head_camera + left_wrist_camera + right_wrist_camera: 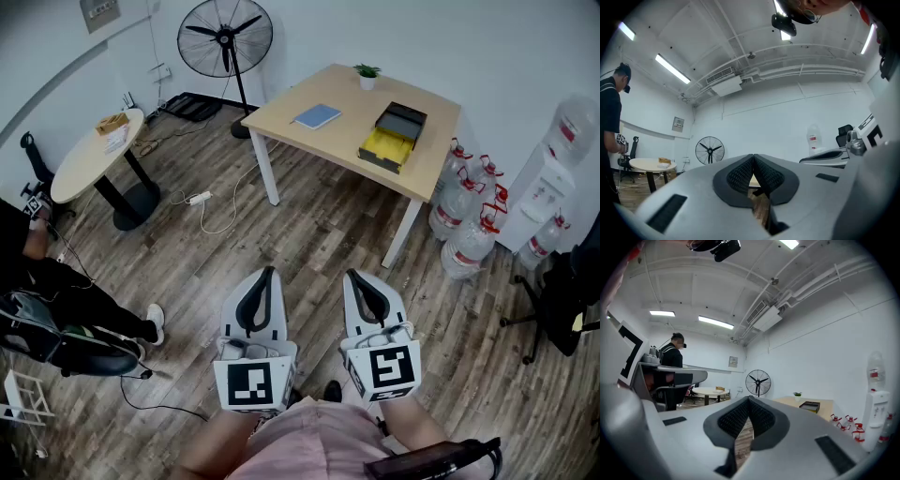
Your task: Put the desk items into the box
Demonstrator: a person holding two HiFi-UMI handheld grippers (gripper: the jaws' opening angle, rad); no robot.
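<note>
Left jaws: pressed together at the tip with nothing between them. You hold the left gripper (267, 274) low and close to your body, pointing forward.
Right jaws: also shut and empty. The right gripper (352, 276) sits just beside the left one and parallel to it.
Why held so: this looks like a carrying posture, since nothing is within reach of either pair of jaws.
Under the jaws: only the wooden floor (319, 234).
Straight ahead: the desk (342, 94) stands well apart from both jaws, across open floor.
Box: the black and yellow box (394, 136) is on the desk, ahead and a little right of the right jaws. I cannot tell how it opens from here.
Desk items: a blue notebook (317, 115) lies flat ahead of the jaws, to the left of the box. A small potted plant (367, 76) stands beyond them at the far edge. Both are outside the box, so the task looks not yet begun.
Next move: you probably need to walk up to the desk before spreading either pair of jaws.
Ahead and left of the left jaws: a power strip (199, 198) and its cable lie on the floor, so mind your feet.
Further left: a round table (89, 159), a fan (225, 37) and a person in dark clothes (56, 291), none of them part of the task.
Right of the right jaws: water bottles (464, 230) stand by the desk's leg.
</note>
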